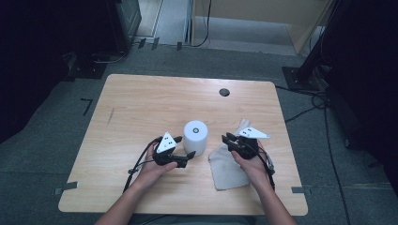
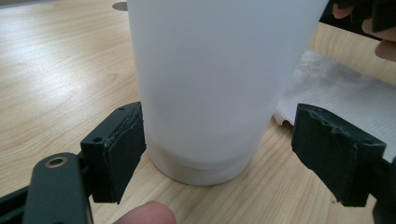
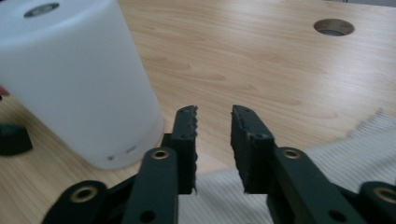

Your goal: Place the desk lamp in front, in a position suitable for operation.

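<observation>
The tall white plastic cup (image 2: 215,84) looks light, smooth and slippery. The left gripper (image 2: 219,154) stands wide around its bottom; grab there. The right gripper (image 3: 214,140) is narrow, empty.

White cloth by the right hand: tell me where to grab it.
Grip the cloth at its near edge, coming down from above with the right gripper. It lies flat on the table, so only an edge or a pinched fold gives the fingers purchase.

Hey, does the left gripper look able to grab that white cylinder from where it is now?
Probably yes. The left gripper already straddles the white cylinder near its base, one pad at its wall, the other standing off. Nothing sits between them; the cloth lies behind.
</observation>
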Motion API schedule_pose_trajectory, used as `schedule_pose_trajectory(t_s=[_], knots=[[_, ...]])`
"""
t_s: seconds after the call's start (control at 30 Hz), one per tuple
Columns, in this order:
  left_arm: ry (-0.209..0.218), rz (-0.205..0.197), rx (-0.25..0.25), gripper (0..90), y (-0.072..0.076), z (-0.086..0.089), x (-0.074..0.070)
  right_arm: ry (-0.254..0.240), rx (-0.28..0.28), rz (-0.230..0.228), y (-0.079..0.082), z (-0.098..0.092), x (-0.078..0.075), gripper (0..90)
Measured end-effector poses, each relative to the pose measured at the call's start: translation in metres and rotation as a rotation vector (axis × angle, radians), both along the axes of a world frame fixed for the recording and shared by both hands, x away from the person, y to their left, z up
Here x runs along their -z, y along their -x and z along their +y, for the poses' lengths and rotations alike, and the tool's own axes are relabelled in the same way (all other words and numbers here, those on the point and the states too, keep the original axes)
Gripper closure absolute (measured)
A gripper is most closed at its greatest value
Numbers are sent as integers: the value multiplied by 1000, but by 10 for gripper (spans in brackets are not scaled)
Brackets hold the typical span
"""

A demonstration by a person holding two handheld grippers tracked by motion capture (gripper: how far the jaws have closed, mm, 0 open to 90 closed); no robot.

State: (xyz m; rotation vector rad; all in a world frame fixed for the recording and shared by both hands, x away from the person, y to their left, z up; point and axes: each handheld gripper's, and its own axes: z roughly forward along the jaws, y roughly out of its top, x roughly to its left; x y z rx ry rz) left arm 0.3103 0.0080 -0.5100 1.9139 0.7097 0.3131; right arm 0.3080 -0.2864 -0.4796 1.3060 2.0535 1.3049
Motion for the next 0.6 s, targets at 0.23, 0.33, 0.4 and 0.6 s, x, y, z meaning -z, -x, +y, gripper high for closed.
schedule_pose_trajectory(t_s=[0.23, 0.33, 0.4, 0.6], knots=[[3, 14, -11, 181, -2, 3, -1, -40, -26, -14, -18, 22, 6, 848], [0, 21, -19, 180, -3, 3, 0, -46, -47, 3, -21, 25, 7, 869], [-1, 24, -17, 181, -3, 2, 1, -45, -47, 5, -25, 29, 3, 876], [6, 28, -11, 178, -3, 1, 0, -48, -40, -7, -32, 33, -4, 876]])
